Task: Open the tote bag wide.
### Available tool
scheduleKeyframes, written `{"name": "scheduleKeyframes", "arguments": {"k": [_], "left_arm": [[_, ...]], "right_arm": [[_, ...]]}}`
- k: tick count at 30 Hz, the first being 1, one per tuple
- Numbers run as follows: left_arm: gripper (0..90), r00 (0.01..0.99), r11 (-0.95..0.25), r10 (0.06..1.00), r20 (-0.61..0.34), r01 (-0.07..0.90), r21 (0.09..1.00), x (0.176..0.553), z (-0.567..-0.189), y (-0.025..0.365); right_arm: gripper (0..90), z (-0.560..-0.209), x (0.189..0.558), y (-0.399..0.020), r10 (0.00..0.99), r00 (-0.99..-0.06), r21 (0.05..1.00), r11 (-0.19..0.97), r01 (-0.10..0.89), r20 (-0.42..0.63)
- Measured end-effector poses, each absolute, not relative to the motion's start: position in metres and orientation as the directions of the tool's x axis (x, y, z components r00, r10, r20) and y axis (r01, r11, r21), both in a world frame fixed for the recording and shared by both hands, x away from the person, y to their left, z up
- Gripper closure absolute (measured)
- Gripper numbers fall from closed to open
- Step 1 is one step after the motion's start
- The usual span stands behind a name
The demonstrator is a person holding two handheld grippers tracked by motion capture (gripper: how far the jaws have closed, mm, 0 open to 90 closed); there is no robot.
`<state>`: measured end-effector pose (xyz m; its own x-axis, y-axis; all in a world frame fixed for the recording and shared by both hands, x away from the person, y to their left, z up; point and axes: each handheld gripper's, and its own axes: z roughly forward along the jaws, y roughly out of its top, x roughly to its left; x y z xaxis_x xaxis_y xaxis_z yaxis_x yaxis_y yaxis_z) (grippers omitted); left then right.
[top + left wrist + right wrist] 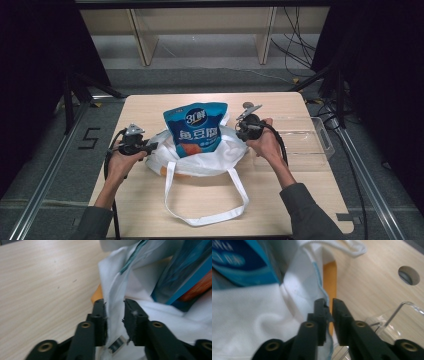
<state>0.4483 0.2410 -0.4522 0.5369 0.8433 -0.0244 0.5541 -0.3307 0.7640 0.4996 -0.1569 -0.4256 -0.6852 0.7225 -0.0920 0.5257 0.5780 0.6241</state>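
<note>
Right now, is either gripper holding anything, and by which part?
Both hold the white bag: the left gripper pinches its fabric rim on one side, the right gripper pinches the rim's hem on the opposite side.

Blue pouch (196,127) reading "3鲜" and "鱼豆腐", floor mark (89,138) "5"

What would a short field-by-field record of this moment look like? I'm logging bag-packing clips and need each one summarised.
surface: light wooden table
bag: white tote bag, lying open mid-table, handle loop toward the person
contents: blue snack pouch, upright, top sticking out of the bag
left gripper: jaws around the bag's left rim, fabric between them
right gripper: jaws closed on the bag's right rim
beside bag: clear plastic tray, to the right, looks empty
table hole: round grommet
</note>
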Motion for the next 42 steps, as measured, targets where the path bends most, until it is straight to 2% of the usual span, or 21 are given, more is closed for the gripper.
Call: {"name": "scheduleKeyframes", "arguments": {"k": [2, 3, 4, 7, 11, 14, 19, 21, 27, 28, 34, 35, 38, 39, 42], "left_arm": [[56.8, 0.526, -0.304, 0.849, -0.038, 0.547, 0.780, 0.447, -0.450, 0.238], [56.8, 0.535, -0.325, 0.845, -0.020, 0.542, 0.775, 0.445, -0.446, 0.239], [51.8, 0.524, -0.289, 0.851, -0.041, 0.532, 0.796, 0.443, -0.445, 0.236], [40.2, 0.507, -0.264, 0.861, -0.043, 0.517, 0.814, 0.434, -0.435, 0.232], [35.5, 0.511, -0.262, 0.858, -0.041, 0.507, 0.821, 0.424, -0.430, 0.231], [32.0, 0.513, -0.252, 0.857, -0.052, 0.504, 0.826, 0.413, -0.429, 0.232], [30.2, 0.530, -0.223, 0.843, -0.093, 0.502, 0.835, 0.385, -0.437, 0.231], [28.5, 0.548, -0.258, 0.833, -0.078, 0.509, 0.821, 0.370, -0.443, 0.230], [26.1, 0.562, -0.245, 0.821, -0.102, 0.507, 0.826, 0.344, -0.454, 0.225], [21.9, 0.562, -0.242, 0.820, -0.110, 0.513, 0.824, 0.342, -0.455, 0.225], [20.6, 0.561, -0.240, 0.819, -0.118, 0.522, 0.819, 0.326, -0.462, 0.227], [20.5, 0.568, -0.244, 0.815, -0.114, 0.516, 0.821, 0.324, -0.464, 0.226], [18.7, 0.569, -0.251, 0.815, -0.111, 0.519, 0.817, 0.317, -0.468, 0.224], [18.7, 0.583, -0.273, 0.806, -0.097, 0.513, 0.814, 0.313, -0.471, 0.223], [18.7, 0.579, -0.263, 0.808, -0.109, 0.520, 0.813, 0.308, -0.474, 0.221]], "right_arm": [[73.6, -0.422, 0.498, -0.158, 0.726, -0.684, 0.646, 0.554, 0.525, -0.066], [69.1, -0.417, 0.496, -0.161, 0.730, -0.682, 0.659, 0.532, 0.531, -0.040], [64.8, -0.412, 0.494, -0.163, 0.731, -0.682, 0.700, 0.501, 0.509, -0.027], [54.6, -0.393, 0.486, -0.171, 0.730, -0.683, 0.738, 0.476, 0.479, -0.028], [51.4, -0.384, 0.481, -0.174, 0.724, -0.690, 0.753, 0.456, 0.475, -0.002], [47.1, -0.374, 0.479, -0.177, 0.692, -0.722, 0.790, 0.435, 0.432, 0.013], [44.1, -0.368, 0.478, -0.174, 0.669, -0.743, 0.810, 0.426, 0.402, 0.017], [43.0, -0.361, 0.478, -0.171, 0.652, -0.758, 0.823, 0.420, 0.382, 0.019], [40.8, -0.352, 0.476, -0.166, 0.633, -0.773, 0.823, 0.422, 0.381, 0.034], [40.9, -0.349, 0.478, -0.166, 0.614, -0.789, 0.828, 0.428, 0.363, 0.029], [39.2, -0.347, 0.480, -0.163, 0.606, -0.795, 0.817, 0.438, 0.374, 0.040], [38.9, -0.346, 0.482, -0.163, 0.597, -0.802, 0.822, 0.449, 0.351, 0.016], [37.8, -0.345, 0.481, -0.161, 0.597, -0.801, 0.828, 0.430, 0.361, 0.039], [36.4, -0.342, 0.484, -0.160, 0.585, -0.811, 0.834, 0.441, 0.332, 0.014], [35.1, -0.340, 0.484, -0.159, 0.588, -0.808, 0.827, 0.433, 0.359, 0.042]]}}
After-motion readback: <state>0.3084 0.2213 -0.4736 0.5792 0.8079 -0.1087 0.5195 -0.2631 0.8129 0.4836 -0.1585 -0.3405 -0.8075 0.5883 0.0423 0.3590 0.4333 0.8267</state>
